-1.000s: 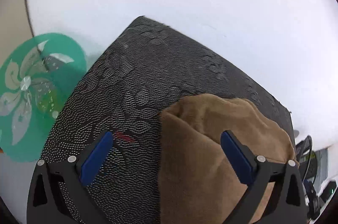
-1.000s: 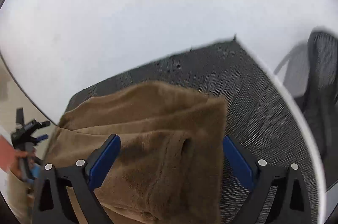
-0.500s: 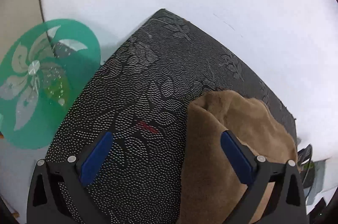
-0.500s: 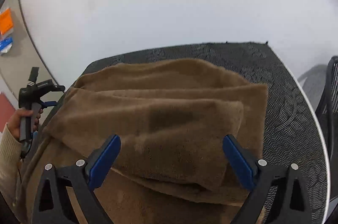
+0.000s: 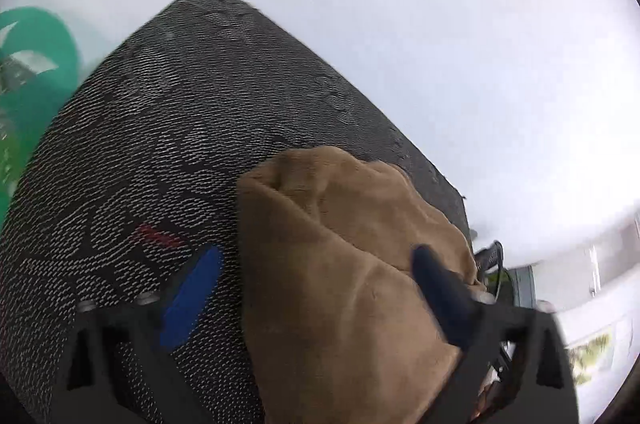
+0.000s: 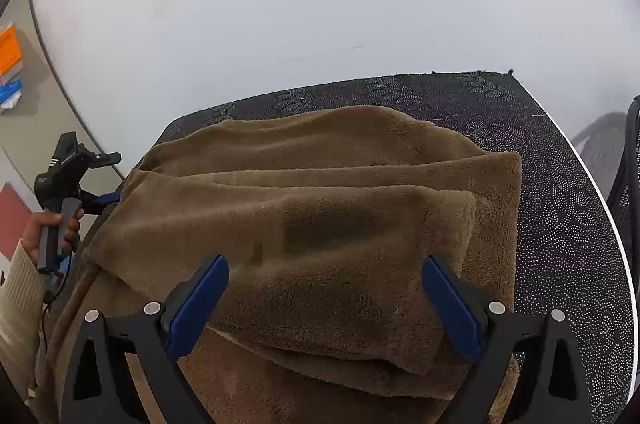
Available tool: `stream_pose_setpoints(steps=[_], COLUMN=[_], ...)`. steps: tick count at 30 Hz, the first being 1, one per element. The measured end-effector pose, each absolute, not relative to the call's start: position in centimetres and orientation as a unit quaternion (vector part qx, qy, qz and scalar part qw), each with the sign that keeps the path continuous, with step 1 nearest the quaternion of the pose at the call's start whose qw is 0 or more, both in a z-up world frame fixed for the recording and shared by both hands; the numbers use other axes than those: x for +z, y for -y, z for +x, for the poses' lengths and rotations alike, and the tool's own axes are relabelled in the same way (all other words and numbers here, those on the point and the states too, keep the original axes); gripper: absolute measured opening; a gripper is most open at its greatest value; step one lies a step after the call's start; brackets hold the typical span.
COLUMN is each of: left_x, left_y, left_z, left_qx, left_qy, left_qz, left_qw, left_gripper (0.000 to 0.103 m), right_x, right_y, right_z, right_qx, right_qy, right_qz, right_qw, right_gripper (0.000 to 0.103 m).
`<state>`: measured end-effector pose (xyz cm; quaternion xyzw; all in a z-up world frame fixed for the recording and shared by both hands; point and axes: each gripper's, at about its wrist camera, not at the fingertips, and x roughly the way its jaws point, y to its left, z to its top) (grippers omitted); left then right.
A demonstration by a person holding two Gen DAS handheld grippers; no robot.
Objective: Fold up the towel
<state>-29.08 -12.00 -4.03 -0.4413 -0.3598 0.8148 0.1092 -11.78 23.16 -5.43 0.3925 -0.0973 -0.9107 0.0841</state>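
A brown towel (image 6: 328,192) lies in loose folded layers on a dark patterned mat (image 6: 560,208). My right gripper (image 6: 325,264) hovers open just above the top layer, nothing between its fingers. In the left wrist view the towel's bunched end (image 5: 352,264) fills the right half between my fingers. My left gripper (image 5: 316,256) is open: its left pad is over the bare mat (image 5: 160,144), its right pad over the cloth. The right wrist view shows a hand holding the left gripper (image 6: 76,176) at the towel's left edge.
The mat lies on a white table (image 6: 320,24). A green disc with a flower pattern (image 5: 36,64) sits left of the mat. A black mesh chair (image 6: 628,164) stands past the table's right edge. Orange and blue papers (image 6: 10,52) lie off to the left.
The left wrist view has swung, and the green disc has slid toward its left edge, with more towel between the fingers. The right gripper has drawn back from the towel, which has settled in layers.
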Motion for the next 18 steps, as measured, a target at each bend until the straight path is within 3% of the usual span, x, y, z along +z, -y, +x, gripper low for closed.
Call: stream_pose_setpoints(steps=[1,3,6,8,9,11,12,13,15,18], left_x=[-4.4,-5.1,-5.7,-5.5,-5.6,-4.9,-4.2,-3.5,-2.2,-2.8], left_y=[12.0,12.2,12.0,11.8,11.8,11.6,11.0,10.4,9.3,10.2], left_z=[-29.3,-29.6,-29.8,-29.8,-30.0,-30.0,-29.8,-29.7,-29.5,-30.2], left_qx=[0.811,0.804,0.802,0.805,0.808,0.828,0.848,0.865,0.889,0.872], left_qy=[0.361,0.363,0.358,0.354,0.352,0.326,0.283,0.239,0.151,0.217], left_qz=[-0.449,-0.462,-0.469,-0.468,-0.466,-0.455,-0.449,-0.441,-0.422,-0.435], left_qw=[0.103,0.093,0.089,0.089,0.082,0.039,0.005,-0.029,-0.095,-0.044], left_gripper=[0.055,0.038,0.037,0.028,0.019,0.016,0.012,0.001,0.0,0.0], right_x=[-5.5,-5.5,-5.4,-5.3,-5.2,-4.9,-4.8,-4.6,-4.5,-5.4], right_y=[-23.3,-23.3,-23.3,-23.3,-23.3,-23.2,-23.1,-23.0,-22.4,-21.8], right_z=[-11.8,-11.9,-12.0,-12.2,-12.4,-13.0,-13.3,-13.5,-14.0,-15.0], right_qx=[-0.91,-0.911,-0.913,-0.916,-0.917,-0.918,-0.918,-0.919,-0.917,-0.912], right_qy=[0.1,0.098,0.09,0.082,0.079,0.081,0.084,0.087,0.087,0.075], right_qz=[0.393,0.392,0.389,0.386,0.384,0.381,0.379,0.376,0.376,0.39], right_qw=[0.084,0.082,0.077,0.072,0.069,0.071,0.076,0.083,0.104,0.105], right_gripper=[0.099,0.099,0.099,0.099,0.099,0.099,0.099,0.099,0.099,0.099])
